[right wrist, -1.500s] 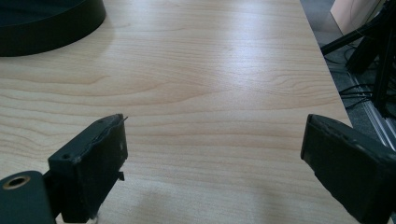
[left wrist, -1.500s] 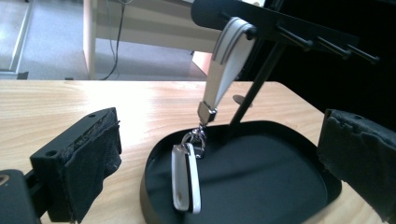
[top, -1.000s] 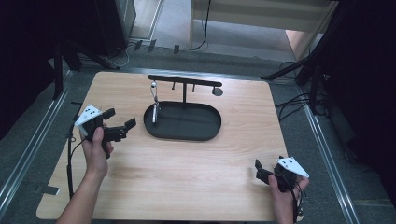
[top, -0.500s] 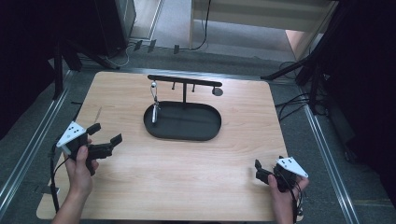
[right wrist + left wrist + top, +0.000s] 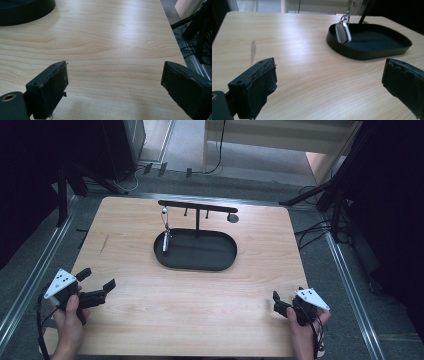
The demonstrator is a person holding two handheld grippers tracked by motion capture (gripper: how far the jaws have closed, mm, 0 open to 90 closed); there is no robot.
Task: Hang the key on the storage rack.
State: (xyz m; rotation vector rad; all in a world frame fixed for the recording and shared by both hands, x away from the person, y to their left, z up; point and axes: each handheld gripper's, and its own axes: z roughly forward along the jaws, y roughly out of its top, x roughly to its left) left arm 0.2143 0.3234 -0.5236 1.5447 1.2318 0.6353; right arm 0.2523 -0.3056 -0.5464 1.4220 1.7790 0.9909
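At bench front-left, left claw (image 5: 97,281) sits low over the bench (image 5: 200,310), jaws wide apart, nothing held; its own view looks across bare wood at the black oval tray (image 5: 372,53) and makes out a silver tag (image 5: 343,32) on a chain hanging just inside the tray's near rim, small and thin from above. Mid-bench, high view adds the black rack (image 5: 197,207) rising from the tray. Front-right, right claw (image 5: 278,303) gapes wide and empty, tray edge at its view's top-left corner.
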